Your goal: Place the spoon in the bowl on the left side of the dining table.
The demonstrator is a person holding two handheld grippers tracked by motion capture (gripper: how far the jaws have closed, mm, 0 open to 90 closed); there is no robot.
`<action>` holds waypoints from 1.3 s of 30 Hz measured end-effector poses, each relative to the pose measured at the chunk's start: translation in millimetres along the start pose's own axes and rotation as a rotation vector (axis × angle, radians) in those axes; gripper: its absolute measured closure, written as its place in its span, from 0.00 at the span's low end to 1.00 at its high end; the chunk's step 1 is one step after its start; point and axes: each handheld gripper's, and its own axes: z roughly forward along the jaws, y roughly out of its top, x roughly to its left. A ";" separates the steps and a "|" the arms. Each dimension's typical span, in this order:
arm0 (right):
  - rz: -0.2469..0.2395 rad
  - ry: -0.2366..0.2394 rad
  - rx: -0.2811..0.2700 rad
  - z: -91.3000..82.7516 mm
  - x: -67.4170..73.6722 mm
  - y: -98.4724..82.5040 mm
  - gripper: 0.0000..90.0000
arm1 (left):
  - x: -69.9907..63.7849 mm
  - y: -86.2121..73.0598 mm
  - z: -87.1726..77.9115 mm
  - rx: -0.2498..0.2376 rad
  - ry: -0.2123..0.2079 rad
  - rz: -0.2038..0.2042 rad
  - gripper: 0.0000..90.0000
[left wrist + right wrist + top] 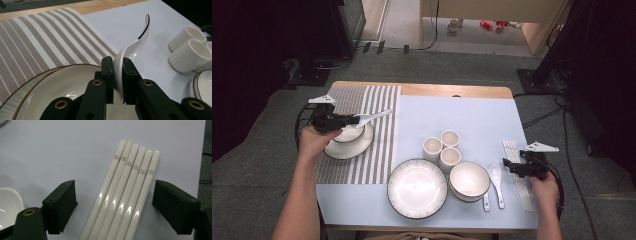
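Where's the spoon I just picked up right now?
High view, left side: the spoon is clamped in the left tongs, held over the small bowl on the plate on the striped placemat, its handle pointing toward the table's middle.

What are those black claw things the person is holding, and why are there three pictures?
They are hand-held grippers, like big tweezers with two jaws. One picture looks down from above; the other two come from small cameras riding on each gripper. The left gripper pinches a white spoon above a bowl on a plate, on a striped mat. The right gripper is open over six white chopsticks. The table also holds three cups, a big plate, another bowl and two more spoons.
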 end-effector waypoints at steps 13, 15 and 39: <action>-0.019 -0.008 -0.003 2.7 2.9 -1.1 0.17 | 6.3 -3.9 1.2 0.012 0.023 -0.006 0.93; -0.018 -0.008 -0.003 2.7 2.9 -1.2 0.17 | 7.3 -4.8 2.0 0.018 0.030 -0.007 0.93; -0.018 -0.011 -0.003 2.9 3.3 -1.2 0.17 | 21.9 -16.5 -2.4 0.028 0.059 -0.056 0.92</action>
